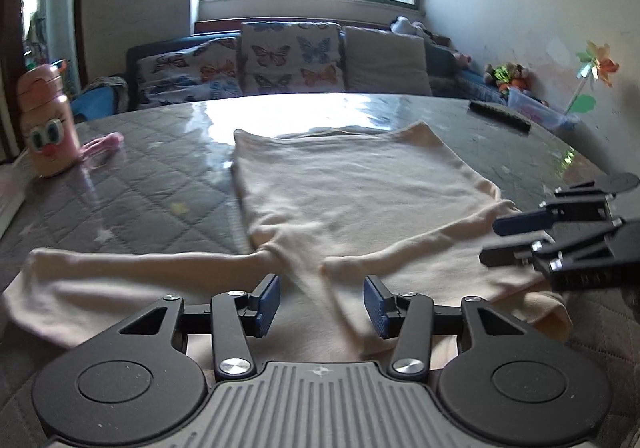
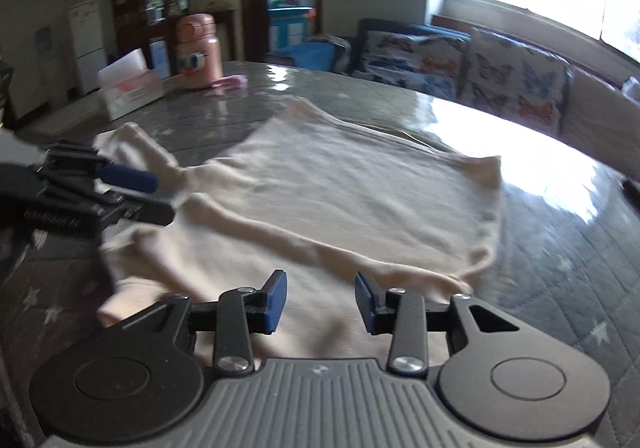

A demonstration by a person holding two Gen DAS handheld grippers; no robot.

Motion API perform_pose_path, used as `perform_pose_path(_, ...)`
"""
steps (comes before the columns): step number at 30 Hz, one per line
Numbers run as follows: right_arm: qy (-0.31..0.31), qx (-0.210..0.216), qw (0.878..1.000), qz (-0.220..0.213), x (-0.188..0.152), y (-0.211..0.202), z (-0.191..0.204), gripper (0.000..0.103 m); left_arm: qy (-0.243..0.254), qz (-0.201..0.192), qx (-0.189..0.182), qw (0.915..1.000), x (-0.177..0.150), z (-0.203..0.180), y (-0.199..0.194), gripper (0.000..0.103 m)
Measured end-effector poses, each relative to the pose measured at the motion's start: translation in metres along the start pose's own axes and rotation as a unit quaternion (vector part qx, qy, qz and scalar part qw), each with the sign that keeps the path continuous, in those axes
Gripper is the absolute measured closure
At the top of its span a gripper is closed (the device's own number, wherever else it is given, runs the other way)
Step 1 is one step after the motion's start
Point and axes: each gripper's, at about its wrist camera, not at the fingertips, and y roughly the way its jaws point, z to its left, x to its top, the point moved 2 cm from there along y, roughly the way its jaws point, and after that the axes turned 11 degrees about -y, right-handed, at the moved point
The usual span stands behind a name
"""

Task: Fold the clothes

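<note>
A cream long-sleeved garment (image 1: 352, 184) lies spread on the round table, both sleeves folded across its near part. It also shows in the right wrist view (image 2: 340, 184). My left gripper (image 1: 322, 302) is open and empty, just above the near edge of the cloth. It appears at the left of the right wrist view (image 2: 154, 194), open. My right gripper (image 2: 321, 302) is open and empty above the cloth's near edge. It appears at the right of the left wrist view (image 1: 494, 242), over the garment's right side.
The table (image 1: 160, 176) has a grey quilted cover under clear plastic. A pink bottle (image 1: 48, 124) with a pink strap (image 1: 104, 144) stands at its left. A tissue box (image 2: 128, 88) sits near it. A dark remote (image 1: 500, 114) lies far right. A sofa with butterfly cushions (image 1: 288, 56) stands behind.
</note>
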Motion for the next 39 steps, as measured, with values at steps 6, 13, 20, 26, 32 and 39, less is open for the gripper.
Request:
perform_pose_path(6, -0.037, 0.022, 0.999, -0.006, 0.011, 0.007, 0.031, 0.059, -0.040, -0.024, 0.030, 0.9985, -0.001, 0.030, -0.022, 0.015)
perform_pose_path(13, -0.065, 0.046, 0.997, -0.006, 0.021, 0.023, 0.060, 0.059, -0.071, -0.061, 0.058, 0.9940, 0.000, 0.065, -0.050, 0.000)
perform_pose_path(20, -0.073, 0.057, 0.996, -0.011, 0.032, 0.037, 0.076, 0.059, -0.100, -0.071, 0.109, 0.9864, -0.003, 0.096, -0.056, 0.000)
perform_pose_path(26, -0.069, 0.055, 0.996, -0.018, 0.035, 0.032, 0.073, 0.056, -0.152, -0.085, 0.164, 0.9709, 0.004, 0.129, -0.050, 0.002)
perform_pose_path(32, -0.060, 0.054, 0.996, -0.027, 0.036, 0.020, 0.066, 0.055, -0.204, -0.080, 0.191, 0.9569, 0.012, 0.157, -0.039, 0.035)
perform_pose_path(39, -0.054, 0.053, 0.997, -0.035, 0.035, 0.012, 0.063, 0.055, -0.246, -0.069, 0.212, 0.9432, 0.011, 0.175, -0.028, 0.068)
